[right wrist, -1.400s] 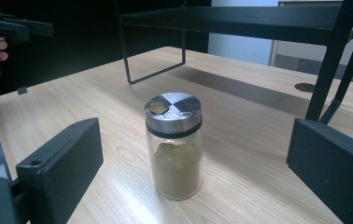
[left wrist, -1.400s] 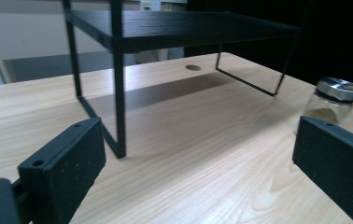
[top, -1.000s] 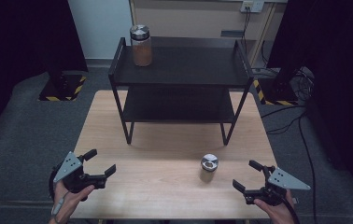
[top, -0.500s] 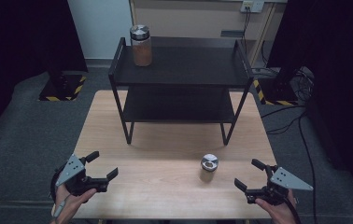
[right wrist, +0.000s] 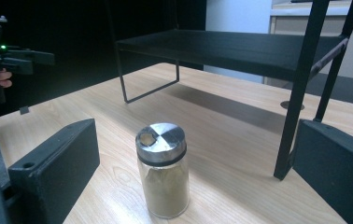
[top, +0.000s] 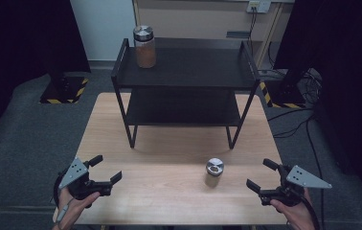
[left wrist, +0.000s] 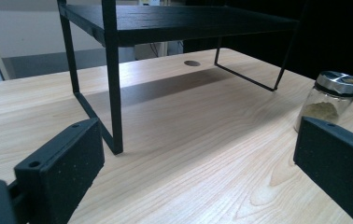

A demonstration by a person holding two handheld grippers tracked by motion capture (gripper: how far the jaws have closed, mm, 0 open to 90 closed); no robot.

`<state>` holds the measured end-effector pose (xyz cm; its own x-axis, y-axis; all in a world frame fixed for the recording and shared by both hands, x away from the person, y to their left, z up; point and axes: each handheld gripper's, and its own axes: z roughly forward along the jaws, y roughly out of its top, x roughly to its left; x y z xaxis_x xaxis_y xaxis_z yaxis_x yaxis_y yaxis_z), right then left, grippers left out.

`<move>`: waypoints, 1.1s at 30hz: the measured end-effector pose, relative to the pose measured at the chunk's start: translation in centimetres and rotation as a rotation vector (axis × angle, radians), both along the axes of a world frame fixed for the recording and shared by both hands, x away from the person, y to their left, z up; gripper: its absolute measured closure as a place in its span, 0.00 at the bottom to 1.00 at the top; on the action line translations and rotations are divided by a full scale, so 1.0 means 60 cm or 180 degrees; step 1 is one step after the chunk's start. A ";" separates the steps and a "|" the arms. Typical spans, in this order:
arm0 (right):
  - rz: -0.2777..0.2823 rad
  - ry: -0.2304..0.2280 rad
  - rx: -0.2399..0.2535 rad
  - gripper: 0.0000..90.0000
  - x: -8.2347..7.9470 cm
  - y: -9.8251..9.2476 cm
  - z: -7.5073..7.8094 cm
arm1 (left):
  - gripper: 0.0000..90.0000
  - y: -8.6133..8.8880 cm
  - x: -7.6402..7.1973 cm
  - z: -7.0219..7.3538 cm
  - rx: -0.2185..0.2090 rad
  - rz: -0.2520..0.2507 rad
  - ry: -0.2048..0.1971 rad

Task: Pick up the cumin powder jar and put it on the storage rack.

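Standing upright at lower centre-right of the high view, the small spice jar (top: 214, 171) waits on the table (top: 169, 143) as your right gripper (top: 265, 176), jaws just spread wide and empty, lines up on it. Your left gripper (top: 107, 169) hangs open at lower left, the taller jar (top: 144, 46) already shelved on the rack (top: 188, 67); the pickup looks next.

Black tools (top: 103, 170) w/ grey plates

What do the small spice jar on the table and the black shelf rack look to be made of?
Small spice jar: clear glass by the look, possibly plastic, since the powder shows through; its cap is shiny brushed metal. Shelf rack: thin matte black frame, probably painted metal; whether the dark boards are wood or metal is unclear.
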<state>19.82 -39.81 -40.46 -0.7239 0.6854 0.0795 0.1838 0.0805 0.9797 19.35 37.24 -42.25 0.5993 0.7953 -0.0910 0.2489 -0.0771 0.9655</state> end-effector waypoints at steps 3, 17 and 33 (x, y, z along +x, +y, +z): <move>0.0021 -0.0010 -0.0018 0.02 0.005 -0.006 0.012 | 0.01 -0.002 0.001 0.003 -0.0016 -0.0008 -0.0009; 0.0241 -0.0043 -0.0212 0.03 0.029 -0.015 0.064 | 0.01 0.003 -0.020 0.005 0.0074 -0.0048 0.0023; 0.0471 0.0082 -0.0514 0.02 0.075 0.005 0.125 | 0.00 0.014 -0.025 -0.003 0.0038 -0.0026 0.0007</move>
<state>24.35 -39.52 -32.95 -0.8166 0.5772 -0.0028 0.1832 0.2638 0.9470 17.84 38.05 -42.46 0.6055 0.7915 -0.0828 0.2503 -0.0907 0.9639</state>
